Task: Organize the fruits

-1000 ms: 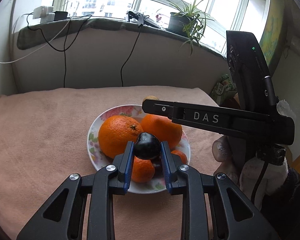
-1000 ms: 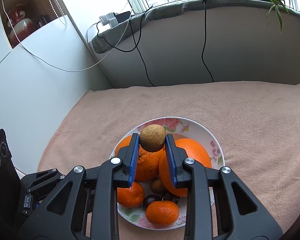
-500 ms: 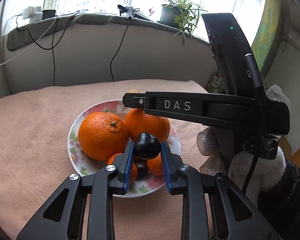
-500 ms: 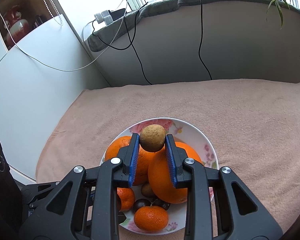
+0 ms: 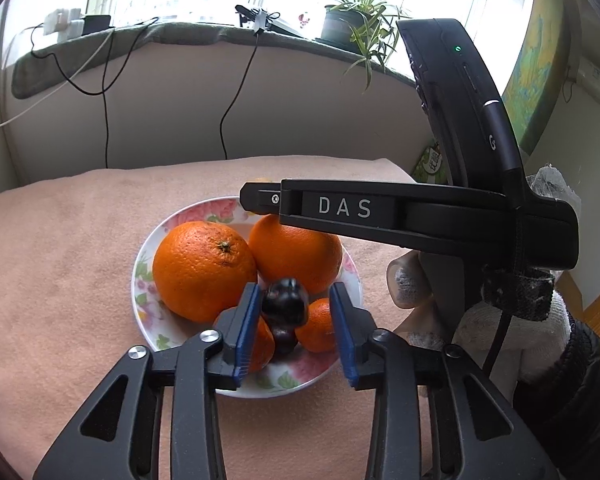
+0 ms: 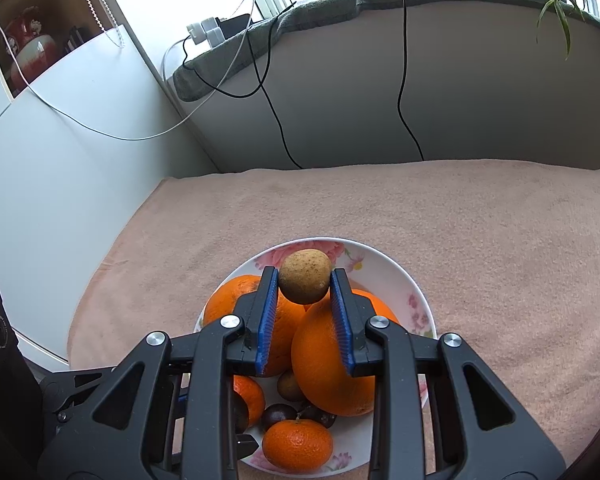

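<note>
A floral plate (image 5: 148,248) (image 6: 416,292) on the pink cloth holds two big oranges (image 5: 204,270) (image 6: 332,364), small tangerines (image 5: 318,324) (image 6: 298,446) and dark plums (image 6: 276,416). My left gripper (image 5: 294,289) hangs over the plate's near side. Its jaws are opening, and a blurred dark plum (image 5: 285,301) sits loose between them with a gap at the right pad. My right gripper (image 6: 304,276) is over the plate's far half. Its jaws are starting to open, with the pads still against a brown speckled fruit (image 6: 305,277). Its black arm (image 5: 340,208) crosses the left wrist view.
A white-gloved hand (image 5: 420,292) holds the right tool beside the plate. Pink cloth (image 6: 480,240) covers the table. A grey wall with hanging cables (image 6: 404,80) and a sill with a potted plant (image 5: 340,24) close the far side. A white cabinet (image 6: 80,140) stands on the left.
The left jaws have spread apart and the dark plum has come free of the pads and sunk a little. The right gripper keeps the brown fruit pinched over the plate.
</note>
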Motion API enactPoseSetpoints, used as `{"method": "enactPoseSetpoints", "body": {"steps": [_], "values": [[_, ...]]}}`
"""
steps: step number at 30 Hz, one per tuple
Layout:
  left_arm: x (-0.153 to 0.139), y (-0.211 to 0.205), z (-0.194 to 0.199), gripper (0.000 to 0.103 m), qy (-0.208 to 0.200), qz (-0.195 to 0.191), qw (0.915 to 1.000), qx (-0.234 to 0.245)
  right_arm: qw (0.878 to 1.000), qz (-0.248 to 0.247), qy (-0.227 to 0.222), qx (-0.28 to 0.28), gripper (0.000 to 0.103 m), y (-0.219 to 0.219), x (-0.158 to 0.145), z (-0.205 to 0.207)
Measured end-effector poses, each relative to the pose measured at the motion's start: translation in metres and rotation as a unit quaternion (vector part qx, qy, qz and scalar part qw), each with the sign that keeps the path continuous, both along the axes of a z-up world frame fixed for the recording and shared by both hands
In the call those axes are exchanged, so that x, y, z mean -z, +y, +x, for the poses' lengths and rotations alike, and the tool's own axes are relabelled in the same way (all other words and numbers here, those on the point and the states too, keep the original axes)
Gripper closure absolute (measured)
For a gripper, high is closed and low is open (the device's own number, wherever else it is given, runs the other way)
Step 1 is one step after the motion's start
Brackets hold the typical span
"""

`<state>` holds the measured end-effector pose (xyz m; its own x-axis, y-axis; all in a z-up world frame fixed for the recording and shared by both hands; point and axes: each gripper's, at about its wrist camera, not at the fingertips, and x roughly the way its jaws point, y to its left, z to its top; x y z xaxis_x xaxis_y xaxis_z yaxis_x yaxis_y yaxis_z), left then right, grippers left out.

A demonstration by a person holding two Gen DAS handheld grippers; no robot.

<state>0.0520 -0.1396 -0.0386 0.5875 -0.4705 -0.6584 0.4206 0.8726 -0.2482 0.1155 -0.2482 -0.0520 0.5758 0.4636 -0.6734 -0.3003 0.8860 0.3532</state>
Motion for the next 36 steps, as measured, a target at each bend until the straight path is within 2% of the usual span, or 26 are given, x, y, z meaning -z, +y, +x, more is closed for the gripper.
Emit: {"method": "enactPoseSetpoints", "body": {"steps": [1, 3, 5, 10, 11, 12, 14, 15, 20, 32, 36], "values": [[0.000, 0.001, -0.001, 0.063, 0.000, -0.002, 1.0000, 0.000, 1.000, 0.001, -0.001, -0.001, 0.067, 0.000, 0.000, 0.000], [0.000, 0.001, -0.003, 0.063, -0.001, -0.001, 1.0000, 0.001, 1.000, -0.002, -0.004, 0.004, 0.043, 0.001, -0.001, -0.001], [0.000, 0.001, -0.002, 0.063, 0.000, 0.000, 1.0000, 0.000, 1.000, -0.001, -0.005, 0.003, 0.043, 0.001, -0.002, -0.002], [0.000, 0.002, -0.004, 0.050, 0.001, -0.002, 1.0000, -0.002, 1.000, -0.002, -0.003, 0.005, 0.042, 0.001, -0.001, -0.003], [0.000, 0.003, -0.003, 0.045, 0.000, -0.002, 1.0000, -0.003, 1.000, -0.002, -0.004, 0.006, 0.039, 0.001, -0.001, -0.003], [-0.001, 0.003, -0.003, 0.041, -0.001, 0.000, 1.0000, -0.007, 1.000, 0.000, -0.005, 0.006, 0.030, 0.000, -0.001, -0.004], [-0.001, 0.004, -0.003, 0.033, 0.001, 0.005, 0.9999, -0.016, 1.000, 0.006, -0.009, 0.008, 0.024, -0.001, -0.003, -0.006], [-0.001, 0.005, -0.003, 0.031, 0.003, 0.004, 0.9998, -0.019, 1.000, 0.007, -0.011, 0.008, 0.023, -0.002, -0.004, -0.006], [0.000, 0.007, -0.003, 0.031, 0.006, 0.004, 0.9997, -0.024, 1.000, 0.000, -0.013, 0.011, 0.018, -0.001, -0.006, -0.008], [-0.002, 0.010, 0.001, 0.030, 0.005, 0.006, 0.9995, -0.031, 1.000, 0.001, -0.017, 0.016, 0.018, -0.005, -0.008, -0.016], [-0.003, 0.013, -0.003, 0.026, 0.003, 0.005, 0.9993, -0.037, 0.999, 0.008, -0.023, 0.024, 0.018, -0.010, -0.012, -0.023]]}}
